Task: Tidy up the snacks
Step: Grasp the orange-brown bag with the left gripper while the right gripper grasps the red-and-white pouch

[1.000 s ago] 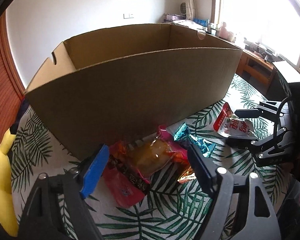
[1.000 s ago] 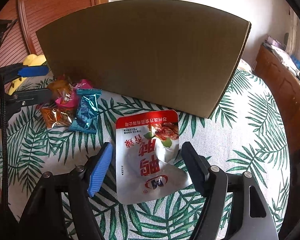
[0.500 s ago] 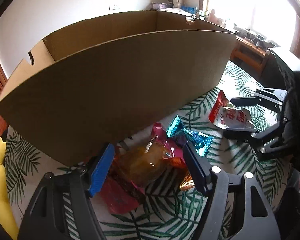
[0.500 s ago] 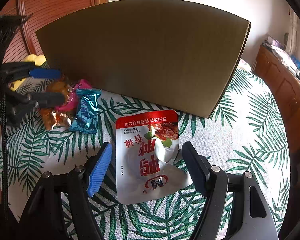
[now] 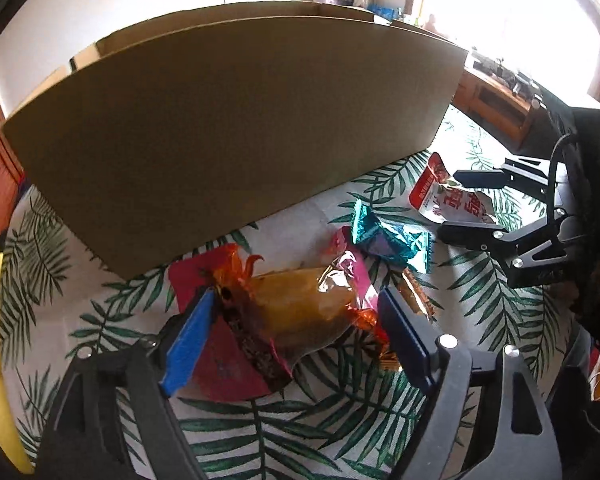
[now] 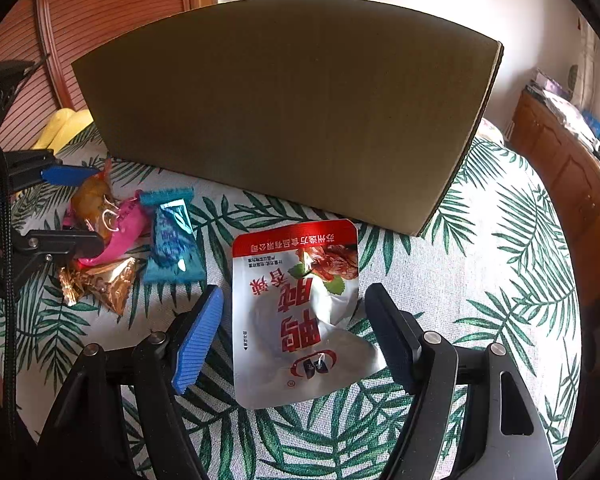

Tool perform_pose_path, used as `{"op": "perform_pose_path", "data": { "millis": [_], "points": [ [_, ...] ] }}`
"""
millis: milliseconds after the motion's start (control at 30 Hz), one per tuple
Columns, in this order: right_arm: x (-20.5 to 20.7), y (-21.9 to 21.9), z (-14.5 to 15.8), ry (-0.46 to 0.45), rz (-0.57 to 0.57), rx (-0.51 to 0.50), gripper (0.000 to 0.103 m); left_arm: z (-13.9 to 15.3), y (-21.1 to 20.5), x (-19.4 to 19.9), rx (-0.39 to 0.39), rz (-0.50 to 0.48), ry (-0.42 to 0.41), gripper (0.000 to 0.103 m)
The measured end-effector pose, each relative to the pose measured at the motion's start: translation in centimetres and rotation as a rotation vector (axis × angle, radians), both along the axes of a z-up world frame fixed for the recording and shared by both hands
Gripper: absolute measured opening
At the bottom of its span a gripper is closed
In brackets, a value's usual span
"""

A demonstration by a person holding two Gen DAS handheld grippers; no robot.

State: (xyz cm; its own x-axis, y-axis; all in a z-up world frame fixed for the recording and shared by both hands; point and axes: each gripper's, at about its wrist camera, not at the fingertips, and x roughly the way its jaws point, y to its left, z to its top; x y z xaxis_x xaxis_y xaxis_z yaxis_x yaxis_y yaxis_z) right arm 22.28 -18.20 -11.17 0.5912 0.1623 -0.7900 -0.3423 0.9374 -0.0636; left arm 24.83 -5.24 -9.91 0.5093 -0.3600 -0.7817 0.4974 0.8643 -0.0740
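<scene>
- Straddling the amber candy (image 5: 300,312), your left gripper (image 5: 292,340) has its fingers apart; they have just been opening wider, with the candy between them but neither pad pressing on it.
- That candy lies on top of a small heap, over a red packet (image 5: 224,368) and a pink wrapper (image 5: 356,276). Its long axis runs roughly across the gap, from the blue pad (image 5: 188,344) toward the dark pad (image 5: 404,340), so I judge a close from here would crush it endwise unless the wrapper gives.
- Your right gripper (image 6: 292,328) also stands with fingers apart, one either side of the white pouch (image 6: 300,320). There is a clear gap at each pad and nothing is held.
- The pouch lies flat on the desk (image 6: 480,280), its long axis pointing away from you toward the box (image 6: 292,120), so its narrow width sits squarely across the opening. That looks the easier pinch of the two.
- Just beyond the heap, between your two grippers, lie a teal packet (image 6: 172,240) and a gold wrapper (image 6: 108,280). Your left hand is nearer to both.
- Farther on, the box stands on the desk behind all the snacks, its tall near wall facing you. Each snack will likely have to rise over that wall to go in.
- The box's inside is hidden in both views, so you cannot tell what it already holds.
</scene>
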Motion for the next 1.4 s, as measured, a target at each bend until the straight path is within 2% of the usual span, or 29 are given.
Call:
{"op": "perform_pose_path", "data": {
  "millis": [500,733,1133,1400],
  "points": [
    [0.1,0.1,0.0,0.001,0.0,0.0,0.075,-0.2,1.5,0.4,-0.042,0.075,-0.007,0.079],
    [0.2,0.1,0.0,0.001,0.0,0.0,0.075,0.1,2.5,-0.6,-0.039,0.122,-0.051,0.064],
    [0.2,0.1,0.0,0.001,0.0,-0.001,0.075,1.7,6.5,-2.8,-0.11,0.197,-0.071,0.063],
    [0.3,0.1,-0.1,0.002,0.0,-0.002,0.075,3.0,7.1,-4.1,-0.136,0.219,-0.11,0.063]
  ]
}}
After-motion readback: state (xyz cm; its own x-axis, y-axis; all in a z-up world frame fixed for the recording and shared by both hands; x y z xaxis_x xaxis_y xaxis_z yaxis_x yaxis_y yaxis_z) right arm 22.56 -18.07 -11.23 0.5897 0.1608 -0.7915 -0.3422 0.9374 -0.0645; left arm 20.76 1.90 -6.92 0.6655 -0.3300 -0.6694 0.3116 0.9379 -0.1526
